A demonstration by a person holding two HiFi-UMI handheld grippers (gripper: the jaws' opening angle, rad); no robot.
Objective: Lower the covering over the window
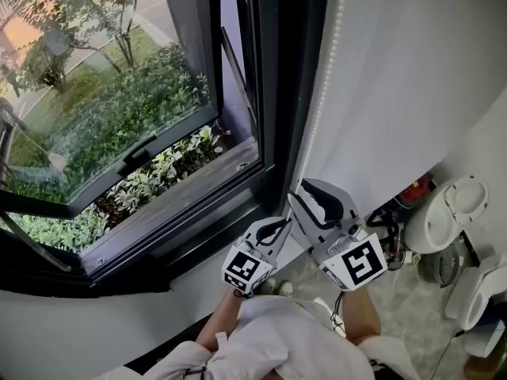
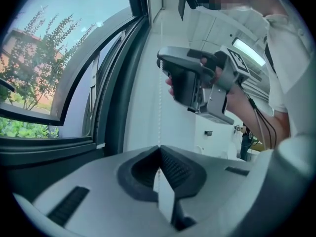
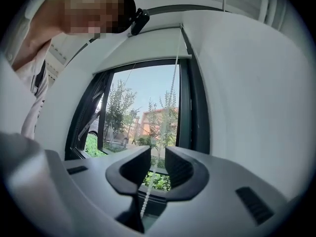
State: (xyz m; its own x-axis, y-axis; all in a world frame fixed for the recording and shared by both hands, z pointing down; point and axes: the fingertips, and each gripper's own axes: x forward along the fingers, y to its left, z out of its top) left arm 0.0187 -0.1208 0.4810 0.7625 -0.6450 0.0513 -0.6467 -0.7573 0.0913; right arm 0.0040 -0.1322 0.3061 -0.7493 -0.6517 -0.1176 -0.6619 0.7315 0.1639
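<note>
The bead chain (image 1: 322,77) hangs just beside the dark window frame (image 1: 273,93), against the white wall (image 1: 396,77) — its long axis runs straight up and down in the left gripper view. The left gripper (image 2: 159,151) is clenched on it low down, with the beads pinched between its closed jaws. Higher up, the right gripper (image 3: 157,159) is released — its jaws stand apart and the chain passes loosely between them. Beyond the frame are the window sash (image 1: 139,155), tilted outwards, and green shrubs (image 1: 119,109).

Head view: steeply down onto window (image 1: 119,117).
Gripper views: along own jaws (close).
Shared: window, bead chain (image 2: 159,83).
</note>
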